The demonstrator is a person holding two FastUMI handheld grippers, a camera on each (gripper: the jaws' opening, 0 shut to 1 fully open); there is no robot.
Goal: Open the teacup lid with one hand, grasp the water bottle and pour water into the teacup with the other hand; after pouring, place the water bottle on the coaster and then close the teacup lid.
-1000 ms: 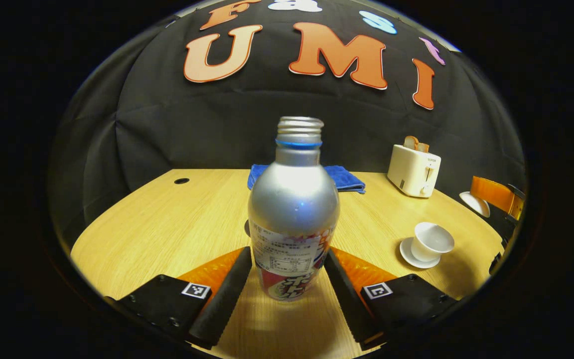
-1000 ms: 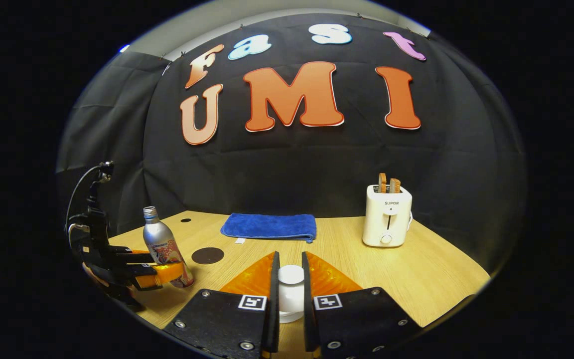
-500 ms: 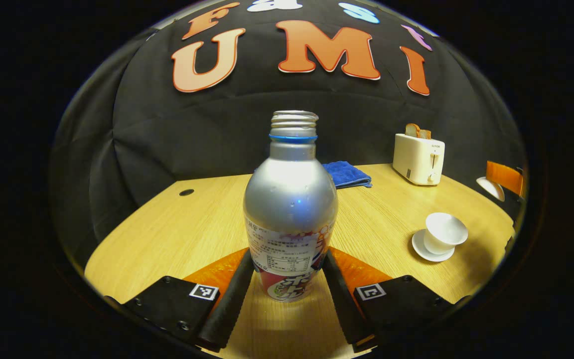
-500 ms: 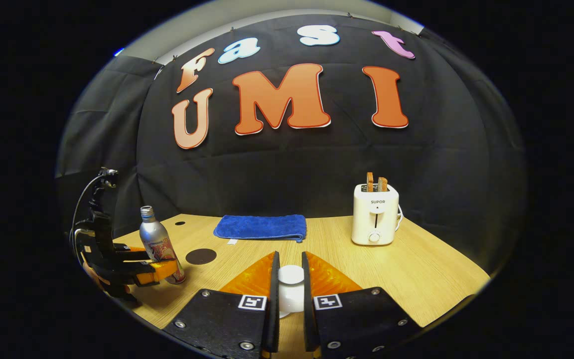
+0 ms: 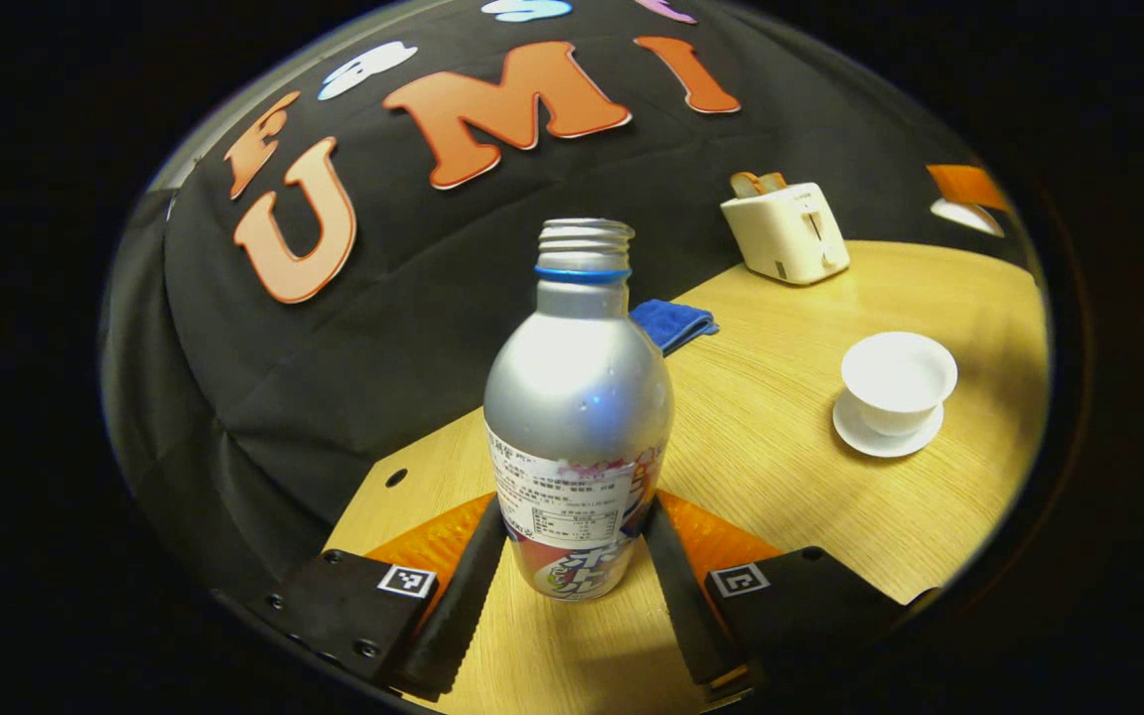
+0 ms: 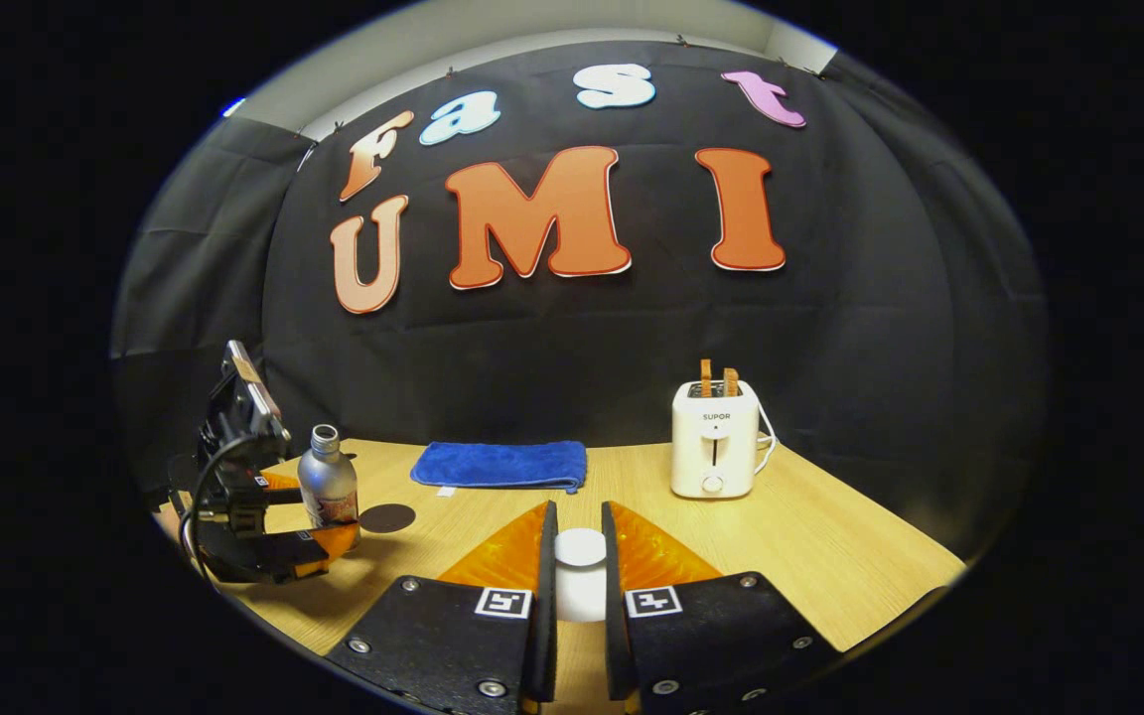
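A silver water bottle (image 5: 577, 397) with an uncapped threaded neck stands between the fingers of my left gripper (image 5: 577, 516), which is shut on its lower body. The table looks slanted in the left gripper view, so the gripper and bottle are rolled toward the teacup. The white teacup (image 5: 898, 380) sits open on its saucer (image 5: 865, 442) to the right. My right gripper (image 6: 578, 516) is shut on the knob of the white lid (image 6: 580, 548), held above the table. The dark round coaster (image 6: 387, 517) lies just right of the bottle (image 6: 327, 485) and left gripper (image 6: 309, 516).
A folded blue towel (image 6: 500, 465) lies at the back of the wooden table (image 6: 830, 556). A cream toaster (image 6: 714, 452) with toast stands at the back right. In the left gripper view the right gripper (image 5: 964, 184) with the lid (image 5: 967, 215) hangs beyond the toaster (image 5: 786, 230).
The left gripper has rolled with the bottle, and the teacup now looks larger and higher in its view. The right gripper drifted slightly, still holding the lid.
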